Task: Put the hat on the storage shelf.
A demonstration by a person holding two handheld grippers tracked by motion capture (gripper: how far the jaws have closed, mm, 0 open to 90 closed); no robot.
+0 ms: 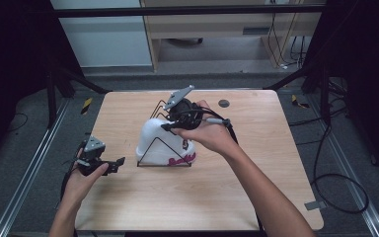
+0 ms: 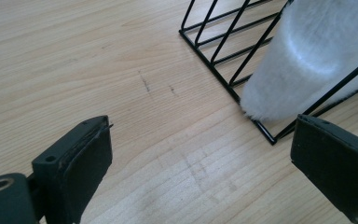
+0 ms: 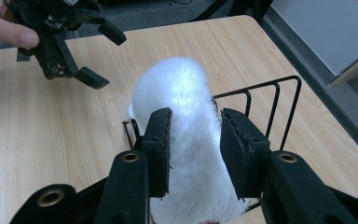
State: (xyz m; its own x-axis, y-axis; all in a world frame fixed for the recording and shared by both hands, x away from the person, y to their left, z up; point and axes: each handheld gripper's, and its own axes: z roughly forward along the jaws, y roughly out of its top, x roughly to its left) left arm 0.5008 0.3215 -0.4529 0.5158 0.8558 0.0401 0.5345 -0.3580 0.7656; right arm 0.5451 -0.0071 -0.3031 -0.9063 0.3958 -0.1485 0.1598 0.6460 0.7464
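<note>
White hat [image 3: 179, 135] sits in the wire rack [image 1: 164, 148] mid-table [image 1: 256, 187]. My right gripper [image 3: 195, 140] straddles its top, jaws around it, contact unclear. My left gripper [image 2: 200, 163] waits open, just beside the rack.

Camera positions: one fixed overhead, two riding on the hand-held grippers.

High view: above the near edge, facing forward and down, whole table [image 1: 276, 197] in frame. Left gripper view: low and close over the wood, looking along its jaws at the near-left corner of the wire rack [image 2: 223, 79] and the white fluffy item [image 2: 307, 56]. Right gripper view: close above that item [image 3: 182, 102], facing the left hand-held gripper [image 3: 103, 58]. All three share rack, item and tabletop.
</note>
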